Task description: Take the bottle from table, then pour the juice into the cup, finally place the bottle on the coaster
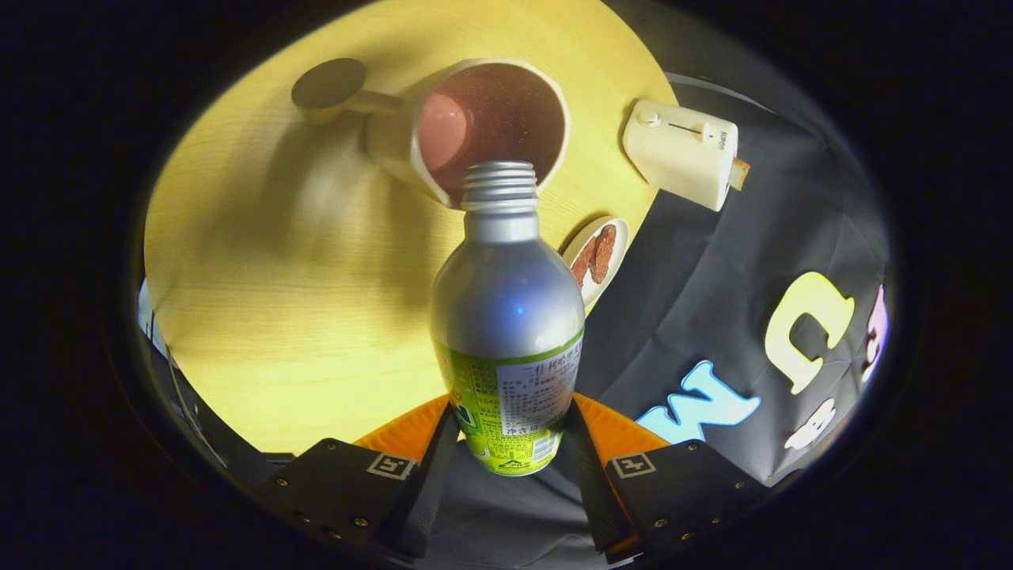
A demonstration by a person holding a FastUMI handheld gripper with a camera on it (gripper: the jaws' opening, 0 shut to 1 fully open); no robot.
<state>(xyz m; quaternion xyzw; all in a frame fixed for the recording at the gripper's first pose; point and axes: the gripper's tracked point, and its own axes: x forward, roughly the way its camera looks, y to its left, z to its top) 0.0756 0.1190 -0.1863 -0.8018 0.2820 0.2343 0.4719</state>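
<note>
silver aluminium bottle (506, 317) with a green label is pinched between both fingers of the gripper (506, 459), its open neck at the rim of the white cup (411, 146). dark juice (506, 119) fills the cup on the yellow wooden table (277, 301). a dark round coaster (328, 83) lies just beyond the cup.

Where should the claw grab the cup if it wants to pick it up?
By the handle, from the side it sticks out on: the cup is too wide to span, I'd guess. For now the claw is shut on the bottle, tipped at the cup.
</note>
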